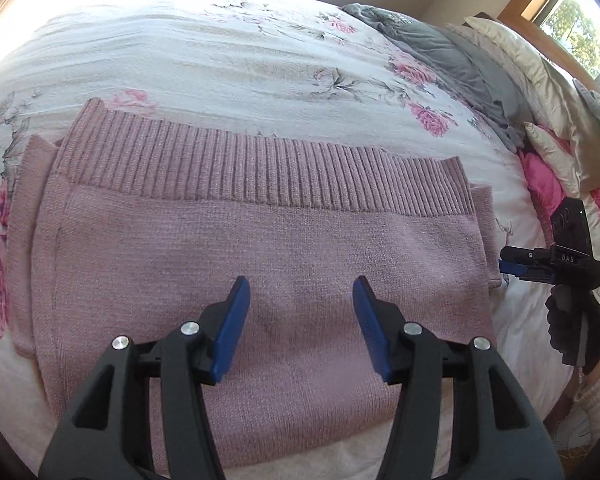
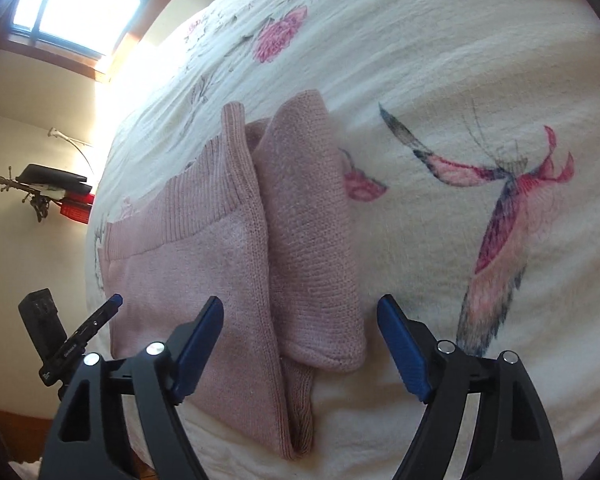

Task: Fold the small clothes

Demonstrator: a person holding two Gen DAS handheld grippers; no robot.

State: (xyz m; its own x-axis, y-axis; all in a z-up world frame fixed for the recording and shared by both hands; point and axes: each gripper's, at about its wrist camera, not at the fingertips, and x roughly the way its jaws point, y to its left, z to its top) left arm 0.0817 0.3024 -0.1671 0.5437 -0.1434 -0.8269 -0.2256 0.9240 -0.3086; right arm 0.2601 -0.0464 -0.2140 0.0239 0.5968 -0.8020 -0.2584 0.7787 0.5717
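Sweater: a dusty-pink knit sweater is lying folded into a rough rectangle on the bed, its wide ribbed hem band running along the far edge and a finer flat knit covering the body.
Sleeve: a folded sleeve is lying along the sweater's right side, its rounded cuffed end pointing toward the right gripper.
Bed cover: a white crinkled bedspread printed with pink flowers and grey leaves is lying under the sweater.
Left gripper: the left gripper is hovering over the near middle of the sweater, its black arms and blue ribbed pads spread wide, gripping nothing.
Right gripper: the right gripper is hanging over the sweater's right edge, its blue pads wide apart and straddling the sleeve end without closing on it.
Left view only: a grey blanket, cream pillows and bright pink bedding are piling up at the bed's right side, beside a wood-framed window.
Right view only: a printed butterfly-like motif is showing on the cover, and a dark object with a red part is sitting against the cream wall.
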